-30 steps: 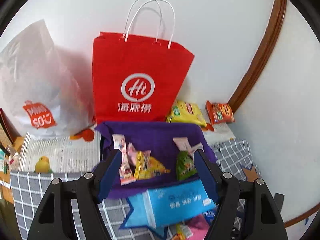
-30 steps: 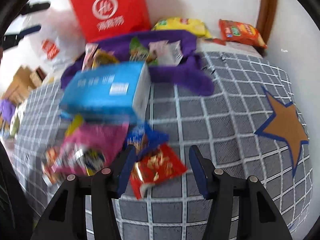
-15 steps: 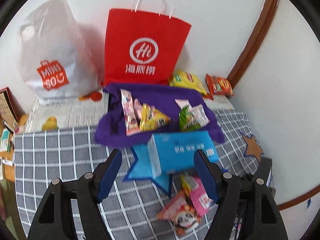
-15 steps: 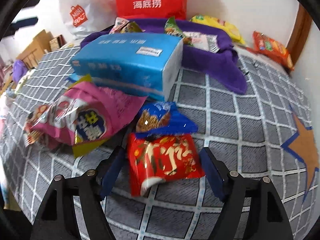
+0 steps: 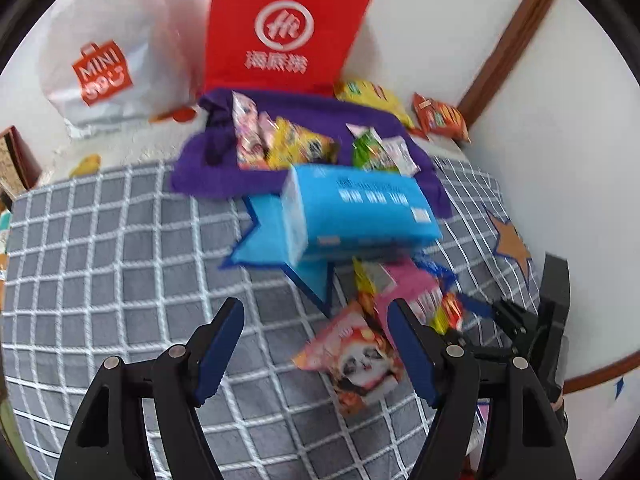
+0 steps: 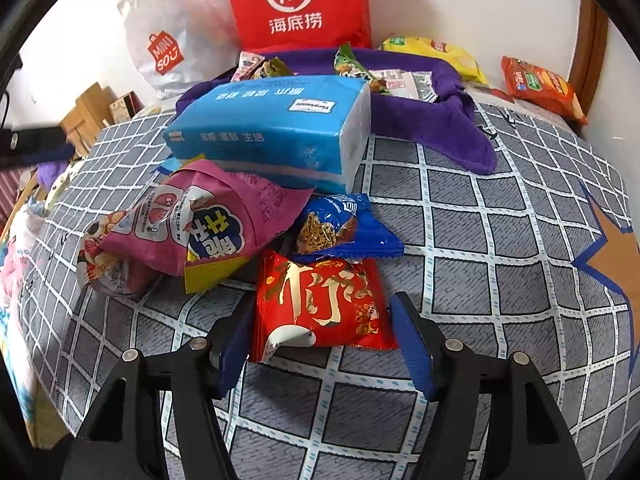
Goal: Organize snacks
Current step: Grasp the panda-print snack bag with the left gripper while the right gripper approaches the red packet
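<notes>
A: Count?
B: Four snack packets by one tissue pack (image 6: 272, 128). My right gripper (image 6: 320, 340) has just been closing, red packet (image 6: 320, 304) between its jaws, unpressed. My left gripper (image 5: 316, 344) is open, empty.

Grey checked bedspread (image 6: 460, 208), purple cloth (image 6: 432, 128), snack packets (image 6: 320, 304)

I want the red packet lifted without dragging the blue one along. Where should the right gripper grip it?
Grip the red packet across its near half, from the near side where the right gripper already straddles it. It lies flat; its far edge is tucked under the blue cookie packet. The jaws have just been closing.
</notes>
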Motion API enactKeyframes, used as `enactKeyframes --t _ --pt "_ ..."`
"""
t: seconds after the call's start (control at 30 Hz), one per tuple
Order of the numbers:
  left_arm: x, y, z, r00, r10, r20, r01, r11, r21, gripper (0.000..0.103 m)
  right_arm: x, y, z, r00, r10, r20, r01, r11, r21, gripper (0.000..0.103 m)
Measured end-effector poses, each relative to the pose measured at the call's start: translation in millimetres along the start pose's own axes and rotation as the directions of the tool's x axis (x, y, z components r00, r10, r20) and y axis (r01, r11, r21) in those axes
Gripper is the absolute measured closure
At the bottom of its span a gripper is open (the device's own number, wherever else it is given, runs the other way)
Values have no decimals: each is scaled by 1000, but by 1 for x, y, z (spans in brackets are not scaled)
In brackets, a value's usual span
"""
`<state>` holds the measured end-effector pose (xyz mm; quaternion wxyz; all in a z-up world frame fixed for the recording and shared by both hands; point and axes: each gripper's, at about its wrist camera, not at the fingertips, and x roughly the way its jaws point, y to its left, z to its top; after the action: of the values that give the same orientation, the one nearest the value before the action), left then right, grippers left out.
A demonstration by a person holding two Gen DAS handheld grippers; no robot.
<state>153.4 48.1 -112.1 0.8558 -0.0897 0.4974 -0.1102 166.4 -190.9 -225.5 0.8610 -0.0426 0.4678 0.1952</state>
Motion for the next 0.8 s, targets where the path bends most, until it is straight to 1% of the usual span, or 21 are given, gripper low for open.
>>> enactKeyframes --t 0.03,0.07,0.2,0.3,0.37,0.4,0.43,0.47,0.5,0.57,0.7,0.77,0.8 --pt "4 -4 -4 1000 -14 -13 14 1000 3 31 -1 0 0 1000 -14 5 14 1000 1 46" --pt "8 -7 -7 999 -22 -25 22 1000 5 31 -2 0 -2 1000 -19 7 18 1000 1 47" --pt "27 -19 -19 997 -26 -67 28 999 18 31 -16 -4 -11 1000 -10 21 9 1000 26 47" --pt "47 -20 -26 995 -10 -99 10 1000 -7 31 -28 -11 -22 998 -40 39 39 998 48 47" --pt "57 -18 -30 993 -8 -114 4 999 -35 33 -32 -15 -27 998 -51 40 49 997 59 47" --pt "59 -18 -32 993 -20 -114 16 999 -40 46 -34 -18 -30 998 -51 42 48 997 67 47" --pt "60 -19 -34 993 -54 -109 50 998 -40 53 -34 -19 -32 998 -50 43 47 996 71 47" --pt "59 -21 -36 992 -57 -112 54 998 -30 55 -35 -20 -33 998 -53 45 49 996 72 47" --pt "56 -25 -39 994 -29 -103 30 1000 4 59 -36 -21 -35 997 -59 49 55 996 72 47" --pt "49 -28 -44 996 9 -88 -5 999 41 67 -37 -21 -37 996 -67 54 63 995 72 47" --pt "32 -16 -51 995 83 -63 -80 996 46 67 -38 -21 -38 995 -72 63 67 995 71 47" --pt "27 -8 -52 994 93 -53 -91 995 26 67 -37 -19 -38 995 -81 62 77 995 65 47" --pt "27 -4 -52 994 97 -53 -97 995 20 62 -37 -19 -39 995 -83 62 79 995 65 47"
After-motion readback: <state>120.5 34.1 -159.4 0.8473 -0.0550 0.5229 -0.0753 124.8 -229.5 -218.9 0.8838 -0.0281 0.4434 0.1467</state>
